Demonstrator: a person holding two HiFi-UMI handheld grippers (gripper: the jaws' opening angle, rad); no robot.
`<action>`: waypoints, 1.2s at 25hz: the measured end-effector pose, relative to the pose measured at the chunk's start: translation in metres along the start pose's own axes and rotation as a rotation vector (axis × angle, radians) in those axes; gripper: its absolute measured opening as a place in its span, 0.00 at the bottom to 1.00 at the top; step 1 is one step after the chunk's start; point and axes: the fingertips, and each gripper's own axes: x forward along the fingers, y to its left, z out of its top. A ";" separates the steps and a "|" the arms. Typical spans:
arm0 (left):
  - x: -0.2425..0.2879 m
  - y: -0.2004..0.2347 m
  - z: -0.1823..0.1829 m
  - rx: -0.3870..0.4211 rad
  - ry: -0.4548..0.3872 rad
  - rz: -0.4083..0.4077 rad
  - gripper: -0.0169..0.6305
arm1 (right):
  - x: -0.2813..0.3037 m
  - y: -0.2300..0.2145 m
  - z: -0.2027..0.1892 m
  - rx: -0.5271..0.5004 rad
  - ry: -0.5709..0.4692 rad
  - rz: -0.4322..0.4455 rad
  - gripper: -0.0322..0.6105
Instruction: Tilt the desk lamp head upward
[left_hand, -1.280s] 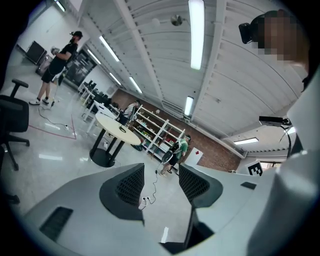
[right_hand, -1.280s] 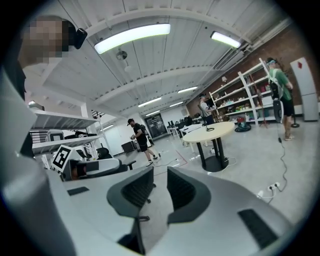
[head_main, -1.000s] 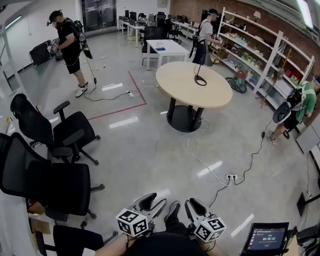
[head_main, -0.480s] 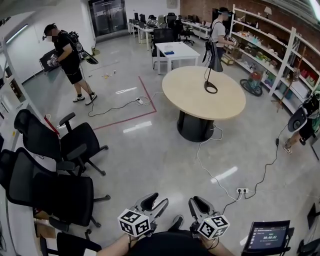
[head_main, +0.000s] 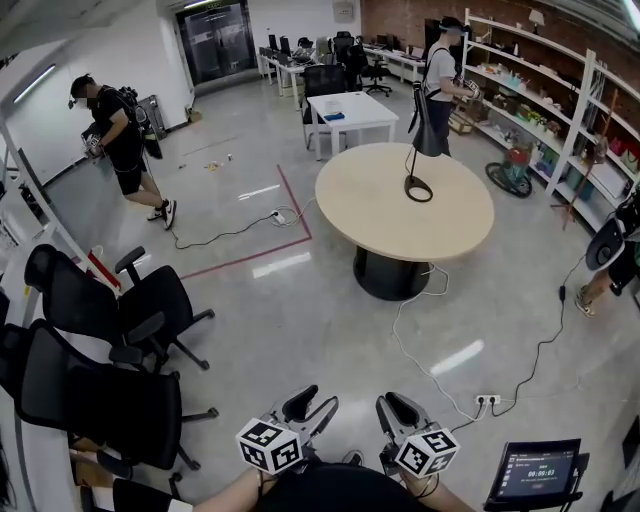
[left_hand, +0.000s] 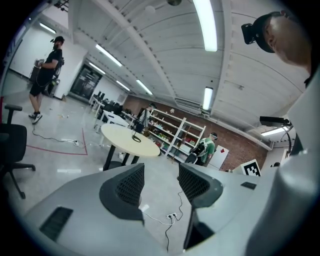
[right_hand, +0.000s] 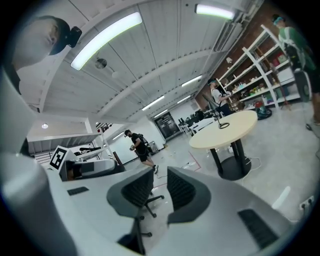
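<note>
The black desk lamp (head_main: 424, 150) stands on the far side of the round beige table (head_main: 380, 215), several metres ahead; its dark head droops over its ring base. Both grippers are held low in front of me, far from the lamp. The left gripper (head_main: 312, 408) is open with nothing between its jaws, and so is the right gripper (head_main: 393, 410). In the left gripper view the left gripper (left_hand: 161, 182) frames the floor, with the table (left_hand: 125, 138) and the lamp (left_hand: 135, 135) small beyond. The right gripper (right_hand: 160, 189) shows the table (right_hand: 235, 127) and the lamp (right_hand: 221, 120) at right.
Black office chairs (head_main: 110, 340) crowd the left. A cable runs over the floor from the table to a power strip (head_main: 488, 401). A tablet (head_main: 535, 472) stands at the bottom right. A white table (head_main: 350, 108), shelves (head_main: 560, 95) and three people lie beyond.
My view has shifted, so the round table sits nearer the middle. The person at the far left has walked further left. Both grippers stay low and open.
</note>
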 end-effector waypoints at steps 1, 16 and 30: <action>0.004 0.001 0.001 -0.001 0.004 0.002 0.37 | 0.001 -0.005 0.001 0.008 0.002 -0.003 0.19; 0.104 0.043 0.060 0.017 0.050 -0.189 0.37 | 0.056 -0.057 0.058 -0.028 -0.068 -0.186 0.19; 0.142 0.161 0.104 -0.074 0.086 -0.234 0.37 | 0.169 -0.056 0.071 -0.013 -0.035 -0.282 0.19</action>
